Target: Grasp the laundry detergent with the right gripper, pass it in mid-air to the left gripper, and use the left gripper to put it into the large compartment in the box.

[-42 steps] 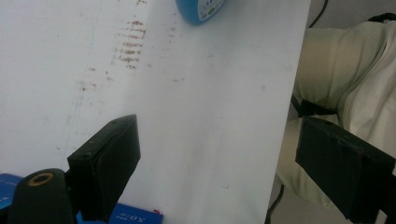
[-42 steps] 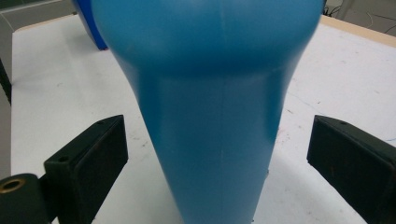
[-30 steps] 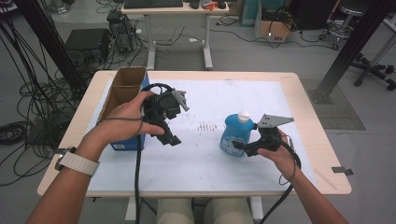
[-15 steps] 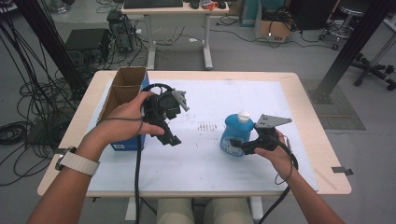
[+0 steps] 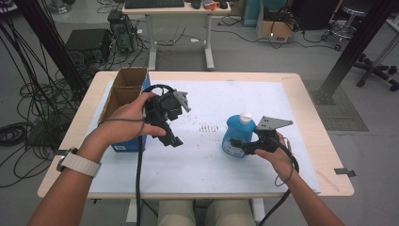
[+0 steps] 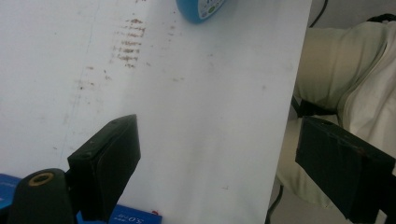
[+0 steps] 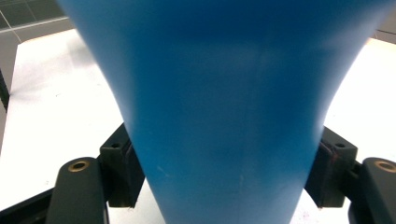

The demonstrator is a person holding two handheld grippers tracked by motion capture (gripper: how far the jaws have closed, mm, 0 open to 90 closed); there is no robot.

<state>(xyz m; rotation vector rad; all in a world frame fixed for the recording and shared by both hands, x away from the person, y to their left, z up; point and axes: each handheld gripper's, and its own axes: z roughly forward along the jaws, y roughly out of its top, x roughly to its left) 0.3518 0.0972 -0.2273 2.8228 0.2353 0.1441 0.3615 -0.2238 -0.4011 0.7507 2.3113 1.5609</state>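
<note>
A blue bottle with a white cap stands upright on the white mat, right of centre. My right gripper comes at it from the right and is shut on its lower body. In the right gripper view the bottle sits between both pads, which press its sides. My left gripper is held in a hand above the mat's left part, beside the cardboard box, with its jaws pointing down toward the near edge. Its jaws stand wide open with nothing between them; the bottle's base shows far off.
An open cardboard box with a blue side stands at the table's left edge, behind the left hand. Brown specks mark the mat's middle. Cables, a second desk and a stool stand on the floor beyond the table.
</note>
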